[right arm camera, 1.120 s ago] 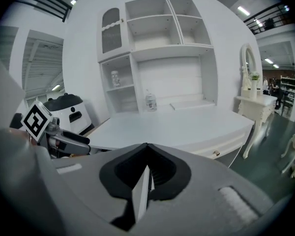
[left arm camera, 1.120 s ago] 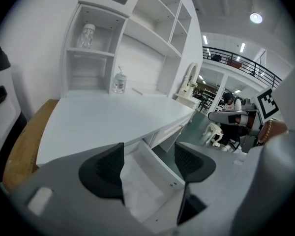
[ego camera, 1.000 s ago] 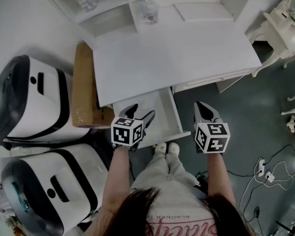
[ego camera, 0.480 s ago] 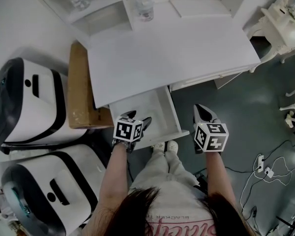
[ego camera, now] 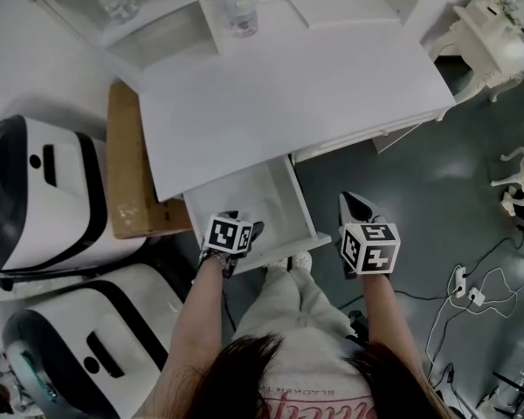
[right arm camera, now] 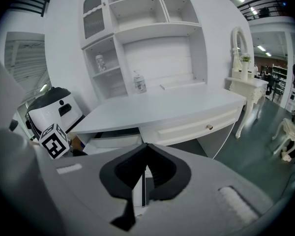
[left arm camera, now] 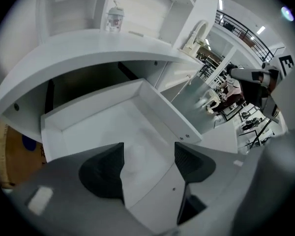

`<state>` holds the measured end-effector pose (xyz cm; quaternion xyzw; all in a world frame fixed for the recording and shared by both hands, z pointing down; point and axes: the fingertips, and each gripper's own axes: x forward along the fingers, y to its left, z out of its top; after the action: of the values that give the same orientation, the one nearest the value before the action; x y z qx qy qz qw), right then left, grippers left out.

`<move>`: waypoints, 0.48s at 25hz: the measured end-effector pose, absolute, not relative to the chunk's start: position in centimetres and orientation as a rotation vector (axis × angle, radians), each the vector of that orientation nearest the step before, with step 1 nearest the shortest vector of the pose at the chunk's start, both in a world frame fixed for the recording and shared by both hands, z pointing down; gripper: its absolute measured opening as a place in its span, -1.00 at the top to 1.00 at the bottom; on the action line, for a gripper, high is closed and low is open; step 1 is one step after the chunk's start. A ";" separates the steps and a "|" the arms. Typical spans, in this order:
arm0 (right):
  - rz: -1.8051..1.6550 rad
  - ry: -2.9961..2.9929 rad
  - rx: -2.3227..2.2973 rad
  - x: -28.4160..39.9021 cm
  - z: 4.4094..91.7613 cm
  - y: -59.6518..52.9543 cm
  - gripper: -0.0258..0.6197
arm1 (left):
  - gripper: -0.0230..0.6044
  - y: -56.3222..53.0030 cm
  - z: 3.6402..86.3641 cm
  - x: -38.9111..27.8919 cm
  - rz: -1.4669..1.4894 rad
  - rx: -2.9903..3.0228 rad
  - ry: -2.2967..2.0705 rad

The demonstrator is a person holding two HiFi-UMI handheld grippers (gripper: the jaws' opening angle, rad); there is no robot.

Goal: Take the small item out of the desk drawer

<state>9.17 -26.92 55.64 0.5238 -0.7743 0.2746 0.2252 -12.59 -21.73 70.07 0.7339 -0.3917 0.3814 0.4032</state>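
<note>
Small item: best I can make out is a pale blurry lump on the floor of the pulled-out white desk drawer. The left gripper hangs over the drawer's front end, jaws wide apart, gripping nothing, the lump showing between them. The right gripper sits right of the drawer, jaws closed together, empty.

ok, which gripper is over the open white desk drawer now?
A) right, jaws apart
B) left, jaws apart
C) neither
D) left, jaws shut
B: the left gripper looks down into the open white desk drawer with its jaws apart. The right gripper is shut and hangs off to the drawer's side.
</note>
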 end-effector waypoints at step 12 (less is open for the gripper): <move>0.815 -2.079 1.445 8.6 57.4 -27.5 0.92 | -0.12 -21.3 74.5 -13.3 1.086 1.785 -0.922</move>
<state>8.59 -27.48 57.40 0.5275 -0.7590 0.2976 0.2388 -13.29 -21.29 74.54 0.7108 -0.3673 0.4324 0.4158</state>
